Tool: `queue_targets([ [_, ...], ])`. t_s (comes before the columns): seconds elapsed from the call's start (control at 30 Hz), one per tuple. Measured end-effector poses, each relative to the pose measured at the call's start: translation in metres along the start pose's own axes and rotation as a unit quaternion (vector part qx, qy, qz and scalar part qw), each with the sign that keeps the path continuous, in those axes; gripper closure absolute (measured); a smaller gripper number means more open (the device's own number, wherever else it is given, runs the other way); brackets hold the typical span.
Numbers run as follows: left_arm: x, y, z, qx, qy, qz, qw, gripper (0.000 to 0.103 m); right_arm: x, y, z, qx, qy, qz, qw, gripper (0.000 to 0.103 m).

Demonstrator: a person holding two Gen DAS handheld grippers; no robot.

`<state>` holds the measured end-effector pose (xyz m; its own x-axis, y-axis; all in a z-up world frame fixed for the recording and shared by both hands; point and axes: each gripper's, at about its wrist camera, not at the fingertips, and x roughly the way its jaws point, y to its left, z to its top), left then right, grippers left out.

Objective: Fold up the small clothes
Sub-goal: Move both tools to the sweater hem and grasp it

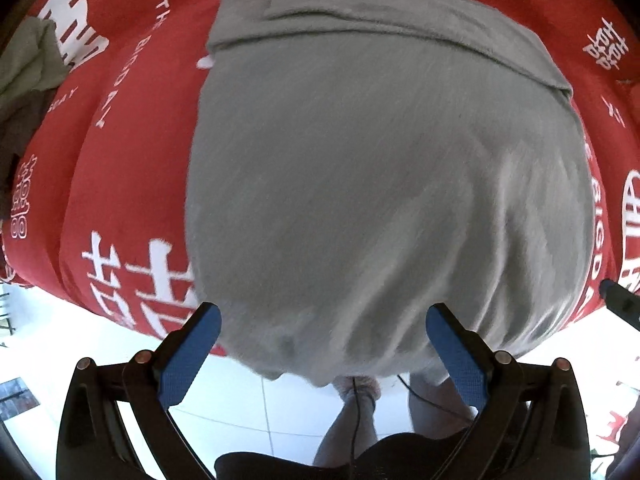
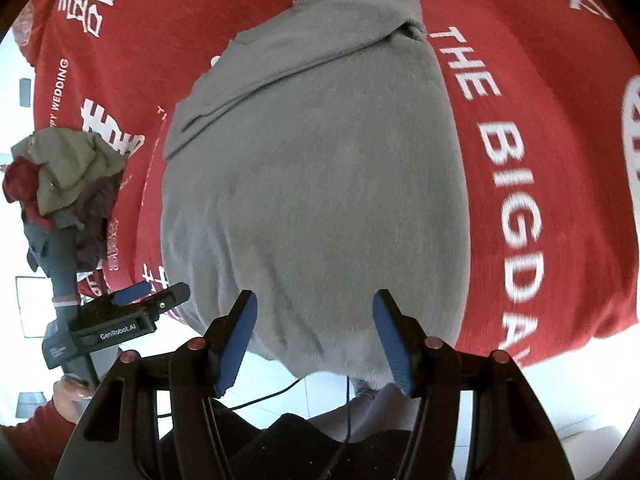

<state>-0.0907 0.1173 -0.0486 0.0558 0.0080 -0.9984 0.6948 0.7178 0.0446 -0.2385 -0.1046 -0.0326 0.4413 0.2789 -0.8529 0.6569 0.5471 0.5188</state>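
Observation:
A grey garment [image 1: 380, 168] lies flat on a table covered with a red cloth [image 1: 132, 160]; its far end is folded over and its near edge hangs over the table's front edge. My left gripper [image 1: 324, 344] is open, its blue pads either side of the garment's near hem, holding nothing. The garment also shows in the right wrist view [image 2: 316, 184]. My right gripper [image 2: 316, 336] is open at the same near hem, empty. The left gripper [image 2: 132, 312] appears at the left of the right wrist view.
A pile of unfolded clothes [image 2: 64, 184], olive, dark red and grey, sits at the table's left end and also shows in the left wrist view [image 1: 28, 76]. White tiled floor [image 1: 280, 412] and the person's legs lie below the table edge.

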Motion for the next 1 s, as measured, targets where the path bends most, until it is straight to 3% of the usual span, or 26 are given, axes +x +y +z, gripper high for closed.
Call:
queue_targets([
  [0.23,0.013,0.042,-0.035,-0.014,-0.011,-0.024,0.9996,0.0,0.006,-0.015,-0.035,0.013,0.014,0.001,1.0,0.039],
  [0.47,0.056,0.083,-0.054,-0.016,-0.003,-0.096,0.9952,0.0,0.029,-0.061,-0.051,-0.001,0.056,0.011,0.998,0.039],
  [0.73,0.09,0.108,-0.054,-0.029,0.011,-0.195,0.9804,0.0,0.047,-0.104,-0.056,0.01,0.068,0.056,0.996,0.039],
  [0.87,0.092,0.106,-0.052,-0.03,0.01,-0.211,0.977,0.0,0.061,-0.106,-0.059,0.006,0.088,0.09,0.992,0.037],
  [1.0,0.085,0.102,-0.051,-0.02,0.012,-0.249,0.9682,0.0,0.069,-0.096,-0.062,-0.007,0.102,0.113,0.988,0.037],
])
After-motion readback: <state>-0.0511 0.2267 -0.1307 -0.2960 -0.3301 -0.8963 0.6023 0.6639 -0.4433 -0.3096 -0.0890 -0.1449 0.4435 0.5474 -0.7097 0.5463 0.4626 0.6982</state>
